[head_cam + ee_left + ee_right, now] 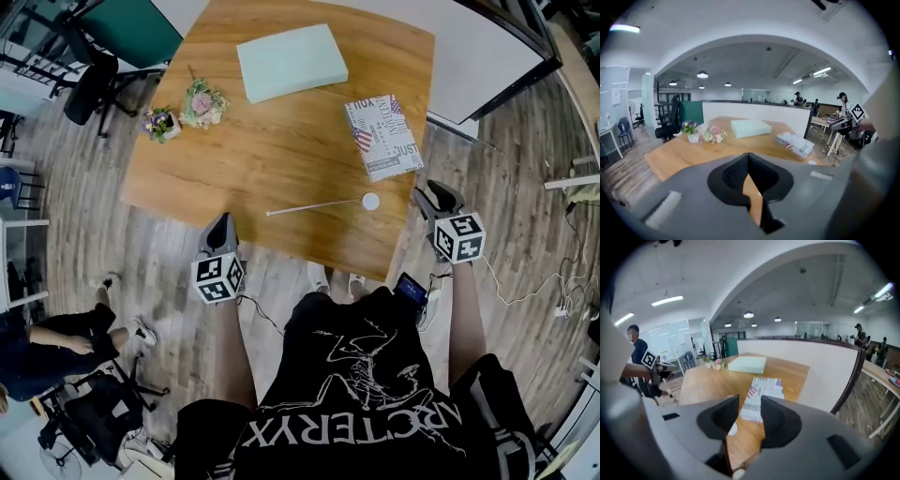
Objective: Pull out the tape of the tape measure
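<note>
While my left hand-held gripper is clenched empty and my right hand-held gripper hangs released at the tabletop's lower edge, the tape lies drawn out leftward from the tape measure at centre. I judge no pull remains.

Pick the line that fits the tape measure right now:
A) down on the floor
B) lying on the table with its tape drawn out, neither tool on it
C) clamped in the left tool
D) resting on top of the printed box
B: the tape measure lies on the table with its tape stretched out beside it, while the left tool and right tool hang off the near edge.
</note>
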`<state>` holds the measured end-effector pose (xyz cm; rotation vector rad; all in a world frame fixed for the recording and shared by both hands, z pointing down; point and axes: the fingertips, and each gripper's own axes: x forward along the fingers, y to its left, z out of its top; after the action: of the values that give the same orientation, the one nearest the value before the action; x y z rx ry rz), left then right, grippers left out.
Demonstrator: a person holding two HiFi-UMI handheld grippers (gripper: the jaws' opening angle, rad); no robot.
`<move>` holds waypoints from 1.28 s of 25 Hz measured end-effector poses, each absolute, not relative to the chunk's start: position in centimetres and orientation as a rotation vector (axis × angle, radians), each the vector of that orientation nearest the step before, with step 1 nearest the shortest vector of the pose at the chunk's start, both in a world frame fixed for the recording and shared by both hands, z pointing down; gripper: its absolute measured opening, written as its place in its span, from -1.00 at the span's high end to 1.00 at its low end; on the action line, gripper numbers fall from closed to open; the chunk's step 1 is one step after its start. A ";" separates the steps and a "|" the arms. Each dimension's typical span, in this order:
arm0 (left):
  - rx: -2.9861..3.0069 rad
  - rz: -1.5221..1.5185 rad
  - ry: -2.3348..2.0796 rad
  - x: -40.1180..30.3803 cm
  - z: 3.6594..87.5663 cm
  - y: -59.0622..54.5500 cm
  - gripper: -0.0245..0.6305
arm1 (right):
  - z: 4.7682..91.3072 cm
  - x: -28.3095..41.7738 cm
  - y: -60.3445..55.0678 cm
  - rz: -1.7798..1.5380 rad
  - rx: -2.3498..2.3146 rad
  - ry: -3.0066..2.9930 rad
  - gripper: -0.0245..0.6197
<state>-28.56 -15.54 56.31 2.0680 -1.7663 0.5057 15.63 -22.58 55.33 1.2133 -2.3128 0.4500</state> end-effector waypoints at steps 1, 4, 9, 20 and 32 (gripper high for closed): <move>2.121 0.463 -1.791 -27.8 53.6 -15.6 0.89 | 52.5 15.5 -22.3 0.409 1.251 -2.371 0.50; 2.264 0.321 -1.840 -25.2 46.0 -15.3 0.89 | 45.2 14.7 -20.9 0.285 1.335 -2.531 0.77; 2.465 0.150 -1.901 -20.4 35.9 -14.1 0.89 | 36.8 11.8 -18.3 0.104 1.339 -2.686 0.90; 2.656 -0.018 -1.875 -14.5 28.6 -12.0 0.90 | 30.3 6.2 -15.8 -0.056 1.222 -2.817 0.90; 2.661 -0.019 -1.888 -13.8 28.4 -11.6 0.90 | 29.9 4.5 -15.3 -0.085 1.149 -2.852 0.90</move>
<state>-13.76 -11.56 28.42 2.6608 -1.8881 -0.0188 4.53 -15.32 29.90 1.1492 -2.8521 -0.0849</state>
